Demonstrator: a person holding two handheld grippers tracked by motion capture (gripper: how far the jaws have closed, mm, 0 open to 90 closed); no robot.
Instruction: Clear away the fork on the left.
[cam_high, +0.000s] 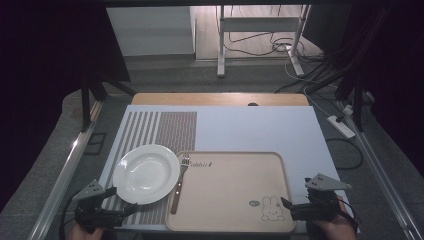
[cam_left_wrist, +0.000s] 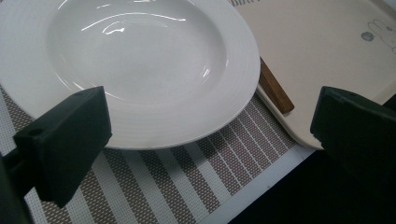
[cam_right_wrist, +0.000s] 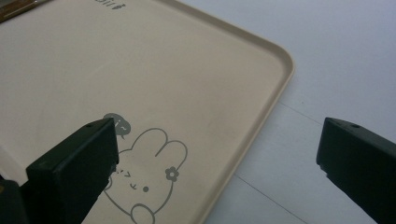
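A white deep plate (cam_high: 146, 173) (cam_left_wrist: 135, 65) rests on a striped placemat (cam_high: 165, 130) (cam_left_wrist: 187, 182) at the left. Beside it lies a beige tray (cam_high: 235, 200) (cam_right_wrist: 140, 84) with a rabbit drawing (cam_high: 270, 209) (cam_right_wrist: 144, 182). A fork with a wooden handle (cam_high: 178, 185) (cam_left_wrist: 275, 91) lies along the tray's left side. My left gripper (cam_high: 122, 209) (cam_left_wrist: 210, 135) stands open just in front of the plate's near rim. My right gripper (cam_high: 289, 206) (cam_right_wrist: 219, 168) is open over the tray's near right corner, with nothing between its jaws.
A pale blue sheet (cam_high: 260, 130) covers the table, with a wooden edge (cam_high: 220, 99) at the back. Metal rails (cam_high: 65, 170) run along both sides. Cables and a power strip (cam_high: 341, 126) lie on the floor to the right.
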